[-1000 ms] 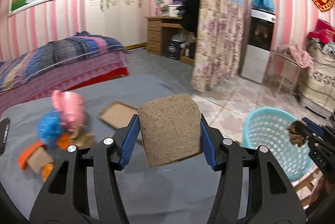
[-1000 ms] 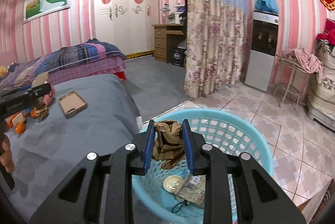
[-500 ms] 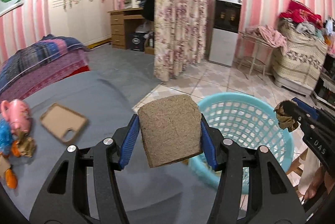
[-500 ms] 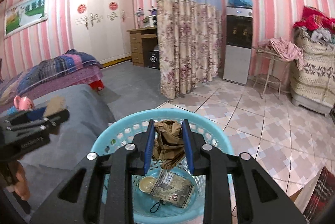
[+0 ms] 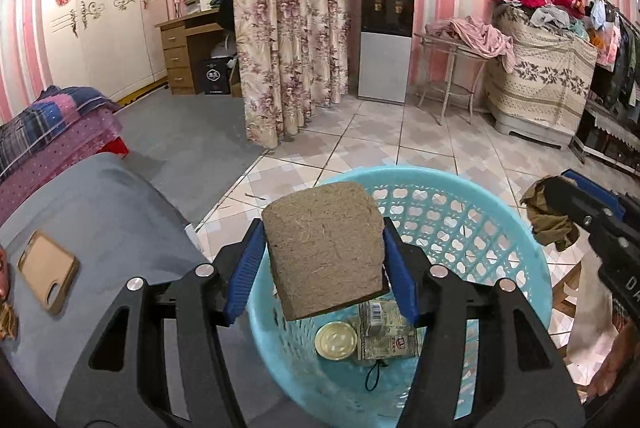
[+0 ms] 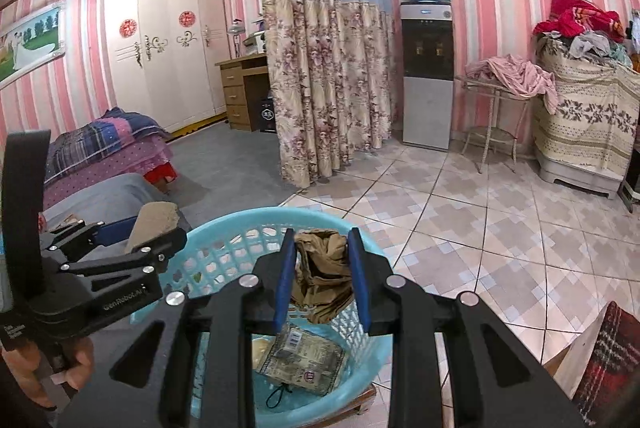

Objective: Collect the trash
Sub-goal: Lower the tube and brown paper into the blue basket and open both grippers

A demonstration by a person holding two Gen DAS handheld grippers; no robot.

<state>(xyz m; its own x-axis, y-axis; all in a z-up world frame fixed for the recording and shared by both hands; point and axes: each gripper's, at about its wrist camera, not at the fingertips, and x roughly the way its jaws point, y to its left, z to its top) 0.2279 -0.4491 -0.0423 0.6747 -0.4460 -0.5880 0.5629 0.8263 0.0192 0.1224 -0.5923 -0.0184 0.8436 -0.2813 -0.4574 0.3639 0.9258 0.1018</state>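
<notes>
The drop step is in hand: over the blue basket (image 5: 516, 228) the fibrous brown block (image 5: 324, 248) is being let go as the left gripper (image 5: 322, 268) has just been widening, while crumpled brown paper (image 6: 322, 268) is pinched narrowly by the right gripper (image 6: 320, 276), to be released next.

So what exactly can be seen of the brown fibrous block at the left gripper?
The brown fibrous block is a thick, roughly square slab of coarse, matted, felt-like fibre, tan-brown, with rounded corners. It sits tilted between the blue pads of the left gripper, whose jaws have just been opening; a gap shows at the left pad, while the right pad looks near or touching. It hangs over the near rim of the blue basket, above a round lid and a packet lying inside.
</notes>
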